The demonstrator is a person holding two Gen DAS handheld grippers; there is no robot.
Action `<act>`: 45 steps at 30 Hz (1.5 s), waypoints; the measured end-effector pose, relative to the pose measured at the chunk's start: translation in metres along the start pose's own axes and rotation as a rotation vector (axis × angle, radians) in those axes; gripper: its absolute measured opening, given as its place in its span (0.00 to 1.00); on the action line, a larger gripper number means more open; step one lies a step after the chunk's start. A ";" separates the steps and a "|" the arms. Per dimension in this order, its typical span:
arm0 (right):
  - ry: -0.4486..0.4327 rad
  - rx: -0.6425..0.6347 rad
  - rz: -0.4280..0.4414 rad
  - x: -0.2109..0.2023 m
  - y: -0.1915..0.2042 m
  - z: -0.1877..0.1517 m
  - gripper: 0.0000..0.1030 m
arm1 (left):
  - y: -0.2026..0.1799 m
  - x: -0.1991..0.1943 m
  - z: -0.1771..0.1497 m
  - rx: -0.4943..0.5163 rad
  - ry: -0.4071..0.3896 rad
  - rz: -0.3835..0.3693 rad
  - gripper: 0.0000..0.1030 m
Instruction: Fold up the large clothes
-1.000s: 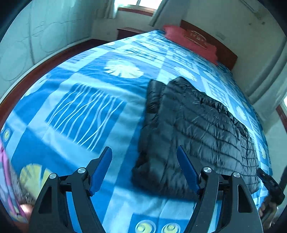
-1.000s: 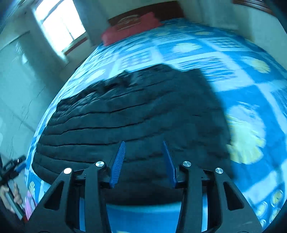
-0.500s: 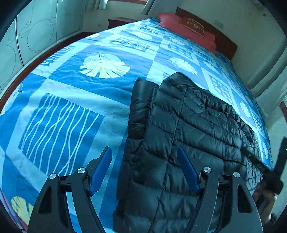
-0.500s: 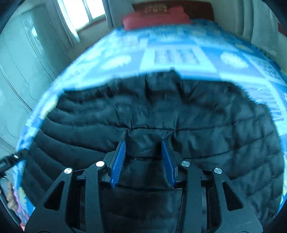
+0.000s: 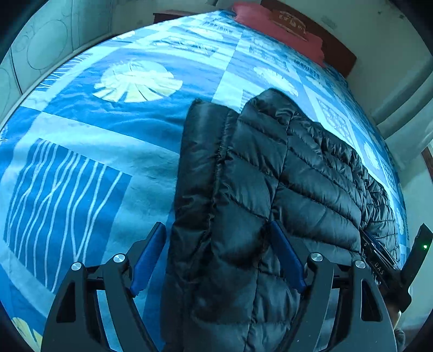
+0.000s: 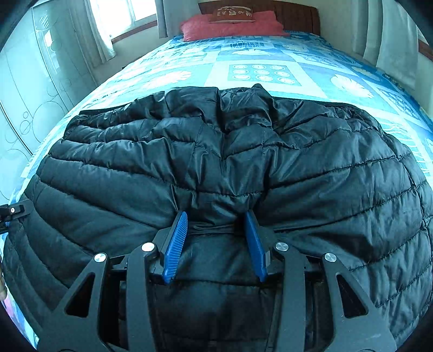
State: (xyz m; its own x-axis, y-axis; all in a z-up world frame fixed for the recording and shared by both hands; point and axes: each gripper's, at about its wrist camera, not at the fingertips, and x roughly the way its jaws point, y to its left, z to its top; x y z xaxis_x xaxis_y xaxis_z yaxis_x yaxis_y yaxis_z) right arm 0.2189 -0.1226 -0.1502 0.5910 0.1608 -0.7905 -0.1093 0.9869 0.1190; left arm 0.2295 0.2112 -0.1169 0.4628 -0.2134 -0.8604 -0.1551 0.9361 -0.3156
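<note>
A black quilted puffer jacket (image 5: 284, 168) lies on the blue patterned bedspread (image 5: 108, 130); it also fills the right wrist view (image 6: 216, 151). My left gripper (image 5: 217, 230) is open, with the jacket's near left edge between its blue fingers (image 5: 150, 251). My right gripper (image 6: 216, 216) is open, its blue fingers (image 6: 176, 241) pressed into the jacket's near edge, and a bunch of fabric is between them. The right gripper shows at the right edge of the left wrist view (image 5: 392, 268).
Red pillows (image 6: 230, 23) and a dark wooden headboard (image 6: 297, 16) are at the far end of the bed. A window with curtains (image 6: 121, 19) and a pale wardrobe (image 6: 32, 94) stand on the left. Open bedspread lies left of the jacket.
Both grippers have moved forward and down onto the jacket's near edge. The left fingers now straddle its left edge; the right fingers have pushed into the fabric.
</note>
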 end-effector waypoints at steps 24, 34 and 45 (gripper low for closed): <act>-0.013 0.003 0.004 -0.003 0.000 -0.001 0.41 | -0.003 0.026 0.011 0.099 0.101 -0.114 0.54; -0.019 -0.020 -0.022 -0.004 0.005 0.000 0.41 | -0.026 -0.001 0.011 0.116 0.039 -0.097 0.22; -0.059 0.010 -0.005 -0.061 -0.017 0.016 0.51 | -0.107 -0.091 0.011 0.216 -0.125 -0.109 0.20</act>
State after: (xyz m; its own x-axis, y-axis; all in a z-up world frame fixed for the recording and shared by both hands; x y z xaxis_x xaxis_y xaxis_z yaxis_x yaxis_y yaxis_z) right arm 0.1979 -0.1488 -0.0945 0.6374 0.1558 -0.7546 -0.0978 0.9878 0.1213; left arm 0.2140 0.1336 -0.0007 0.5732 -0.2929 -0.7653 0.0852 0.9502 -0.2998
